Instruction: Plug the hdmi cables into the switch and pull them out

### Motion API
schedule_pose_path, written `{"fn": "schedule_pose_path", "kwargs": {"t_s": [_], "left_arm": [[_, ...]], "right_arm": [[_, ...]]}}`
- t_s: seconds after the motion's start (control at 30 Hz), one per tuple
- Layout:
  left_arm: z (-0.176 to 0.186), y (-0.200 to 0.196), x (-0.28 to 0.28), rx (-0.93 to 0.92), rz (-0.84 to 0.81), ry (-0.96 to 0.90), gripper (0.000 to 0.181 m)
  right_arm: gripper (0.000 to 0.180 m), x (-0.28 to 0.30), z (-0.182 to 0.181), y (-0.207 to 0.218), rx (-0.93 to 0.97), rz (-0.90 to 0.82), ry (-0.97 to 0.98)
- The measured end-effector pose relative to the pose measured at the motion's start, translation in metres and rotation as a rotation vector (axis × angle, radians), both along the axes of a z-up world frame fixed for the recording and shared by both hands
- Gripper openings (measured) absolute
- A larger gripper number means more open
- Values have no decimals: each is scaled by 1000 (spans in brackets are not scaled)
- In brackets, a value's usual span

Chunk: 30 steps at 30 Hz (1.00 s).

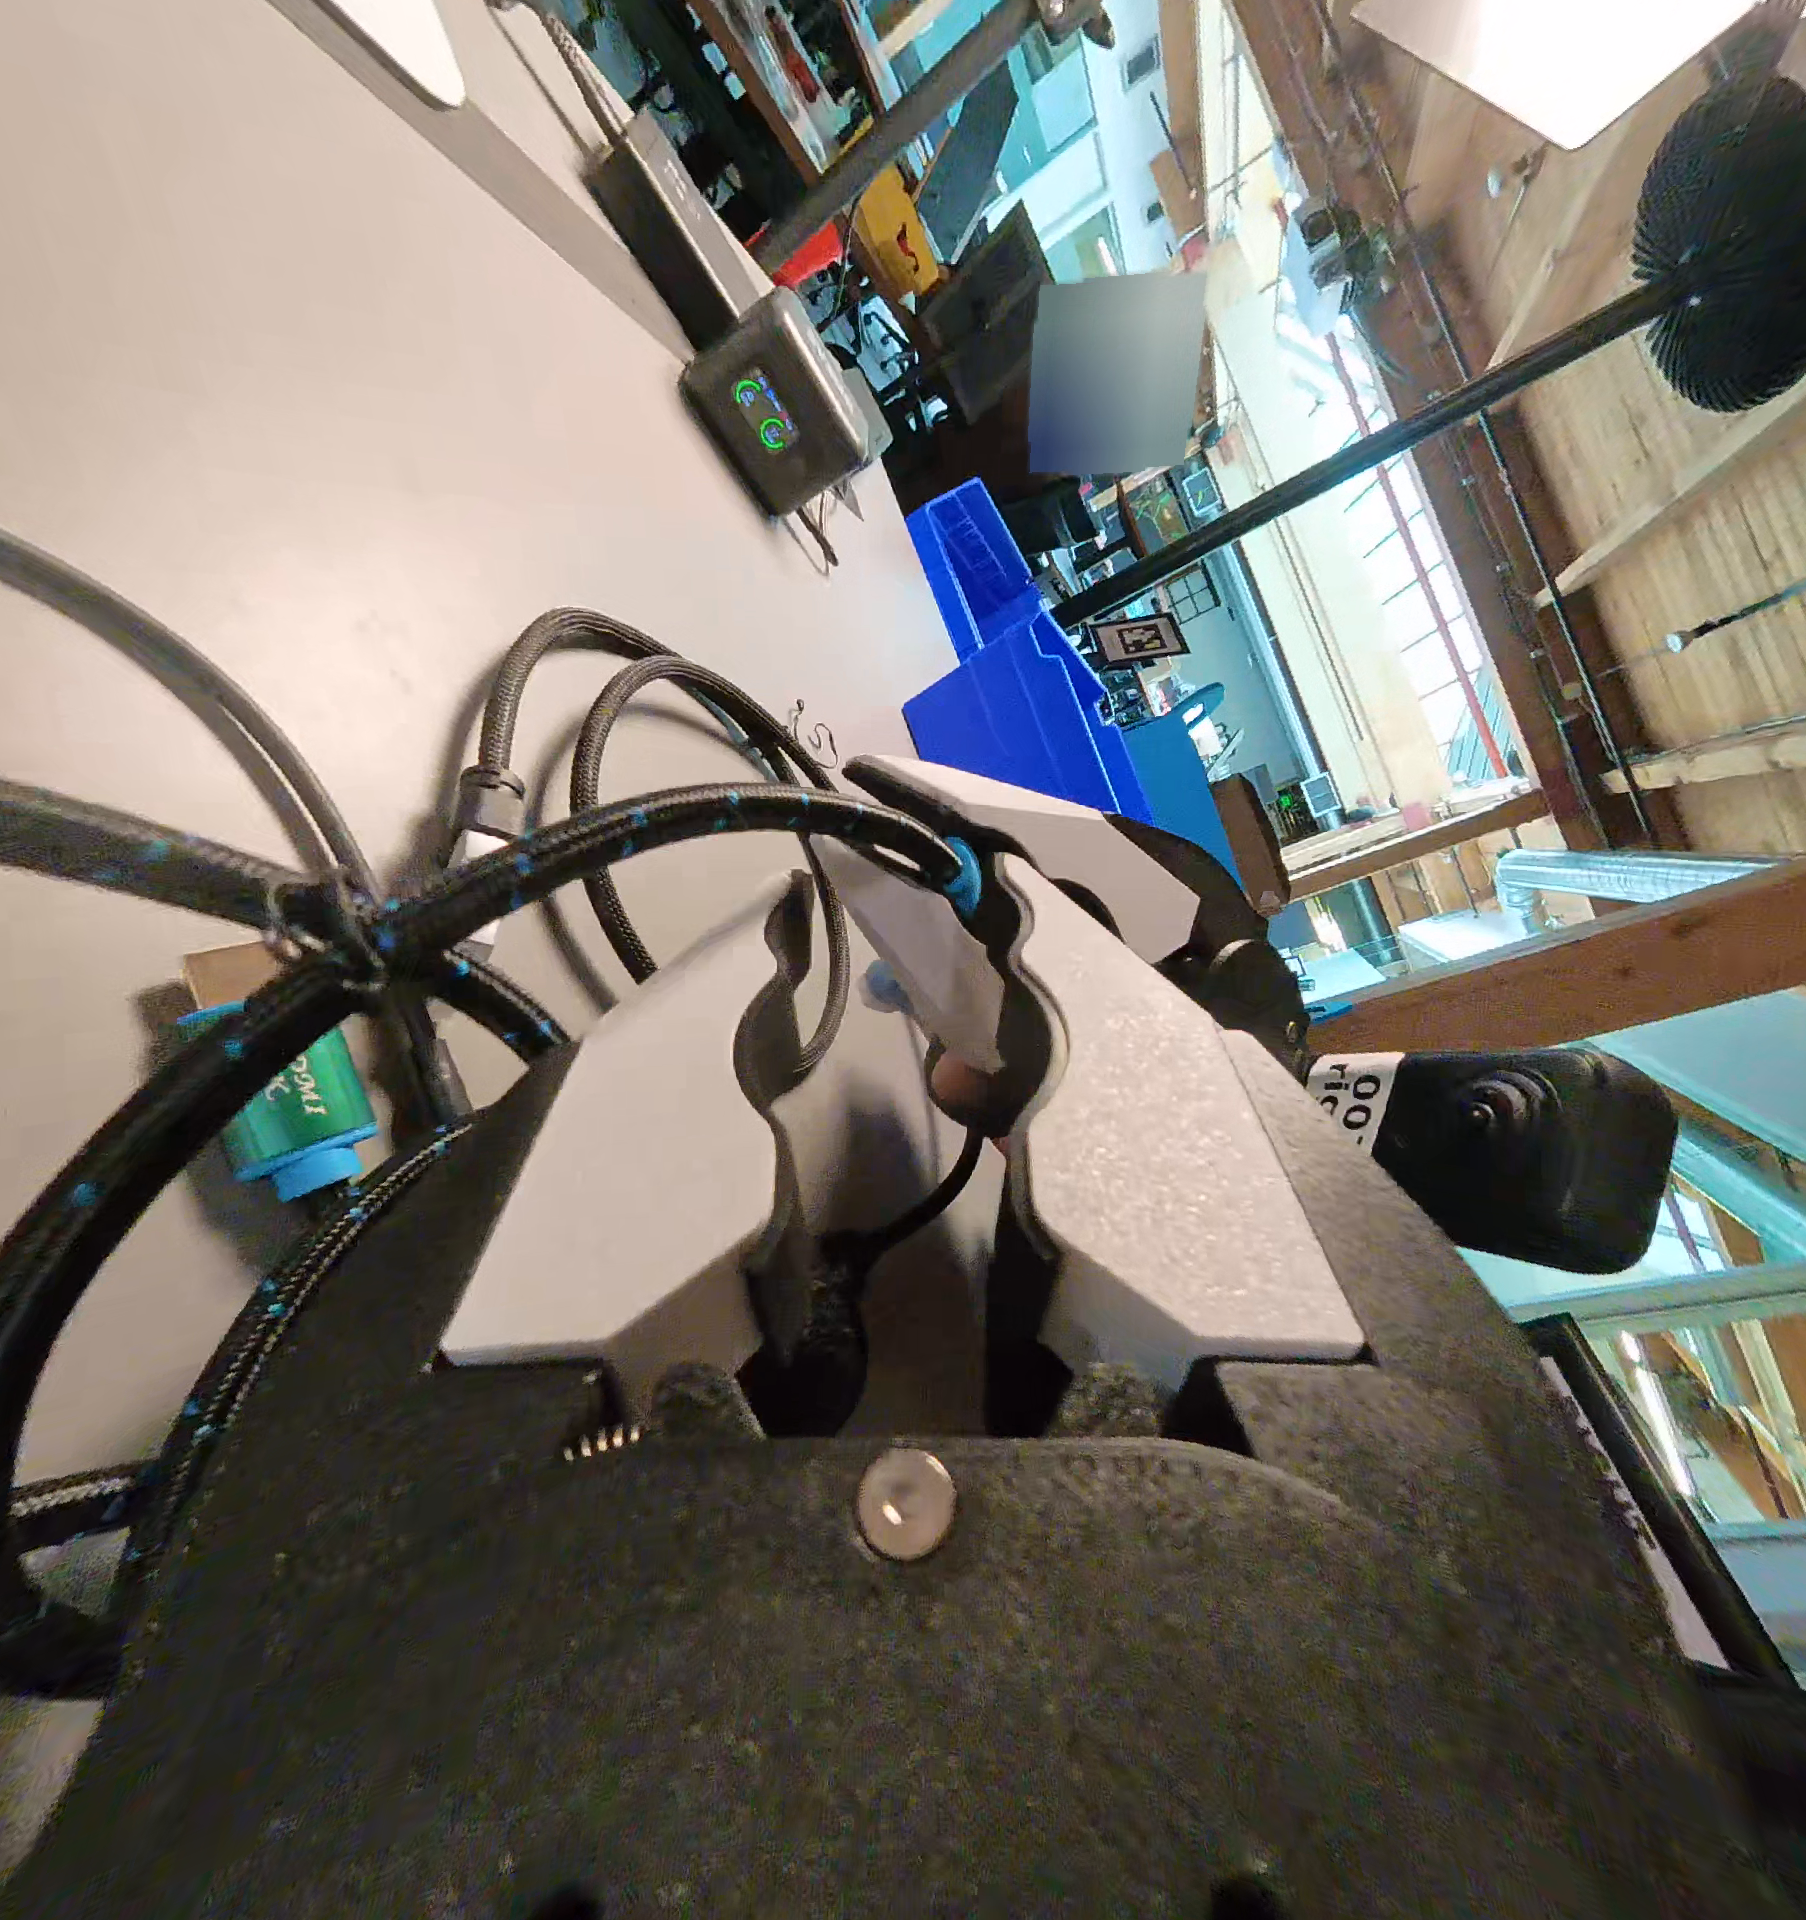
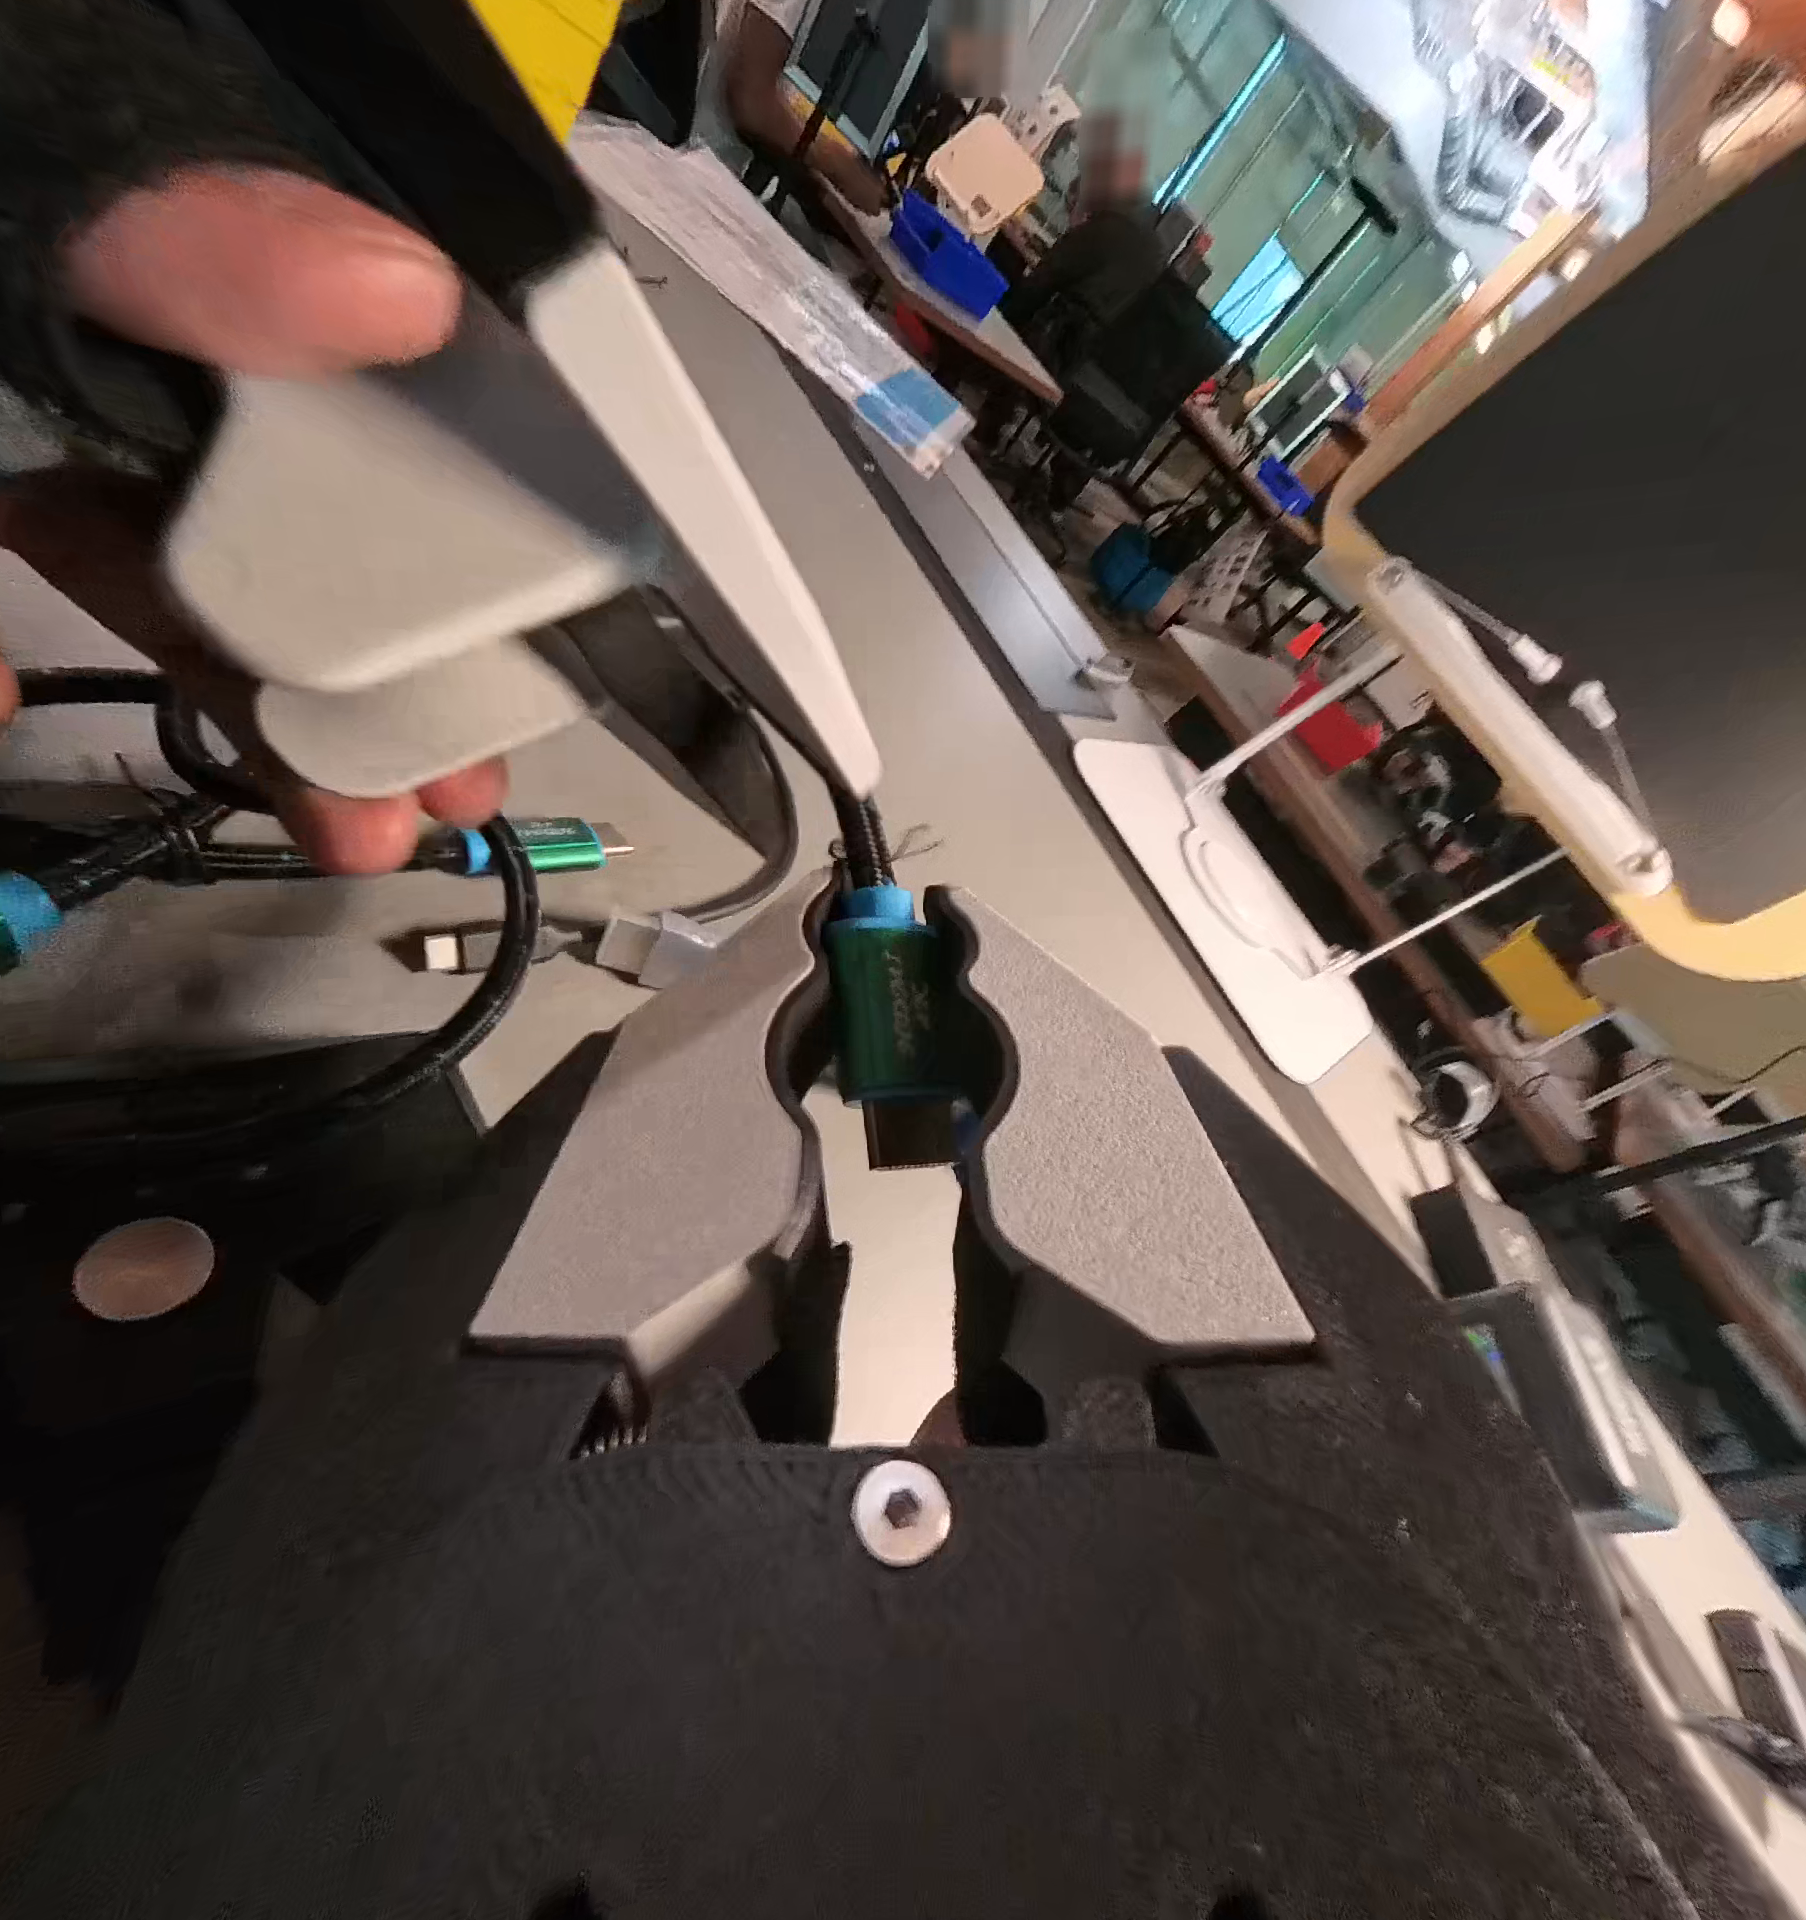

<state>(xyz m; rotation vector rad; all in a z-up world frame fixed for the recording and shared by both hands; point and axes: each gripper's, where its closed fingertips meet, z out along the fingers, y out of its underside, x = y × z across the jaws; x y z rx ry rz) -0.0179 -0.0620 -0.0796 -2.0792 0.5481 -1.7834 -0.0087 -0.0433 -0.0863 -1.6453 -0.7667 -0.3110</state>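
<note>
On the grey tabletop (image 1: 255,416), amid looped cables:
Right gripper (image 2: 883,997): jaws clamped on the green HDMI plug (image 2: 878,1023), held by its shell, blue collar toward the fingertips, bare metal tip pointing back toward the camera.
Cable (image 2: 863,826): braided, running up from that plug toward the other gripper's fingers.
Left gripper (image 1: 904,997): jaws nearly together; cannot tell whether pinching anything, since the far gripper's finger and a blue-flecked cable (image 1: 670,816) cross the gap.
Other plugs: a second green plug (image 1: 301,1101) lying on the table at left; a third (image 2: 556,844) lying beyond a bare hand (image 2: 255,281).
Switch: not clearly identifiable in either view; a small black box with green lights (image 1: 774,416) sits farther off.
Handling: plug light and rigid, its smooth metal shell likely slippery; cable springy, apt to tug the plug askew.
Where to hold: flat faces of the shell, close behind the tip, never the braid or the thin connector tongue.
</note>
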Motion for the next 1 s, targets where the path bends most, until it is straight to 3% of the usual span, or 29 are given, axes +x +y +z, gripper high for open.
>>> {"fn": "schedule_pose_path", "kwargs": {"t_s": [0.1, 0.2, 0.43, 0.63, 0.77, 1.0], "left_arm": [[-3, -2, 8, 15, -9, 25, 40], [1, 4, 11, 45, 27, -3, 29], [-2, 10, 13, 88, 35, -36, 21], [2, 26, 4, 161, 93, -15, 17], [12, 42, -8, 168, 98, -53, 10], [43, 59, -22, 452, 45, -119, 7]], "right_arm": [[16, -5, 5, -2, 63, 7, -82], [16, -5, 6, -1, 90, -2, -126], [21, -1, 7, 0, 77, 4, -61], [41, -3, 0, -3, 8, 56, 11], [41, -6, 3, -6, -51, 120, 206], [46, -10, 20, -11, -110, 226, 546]]}}
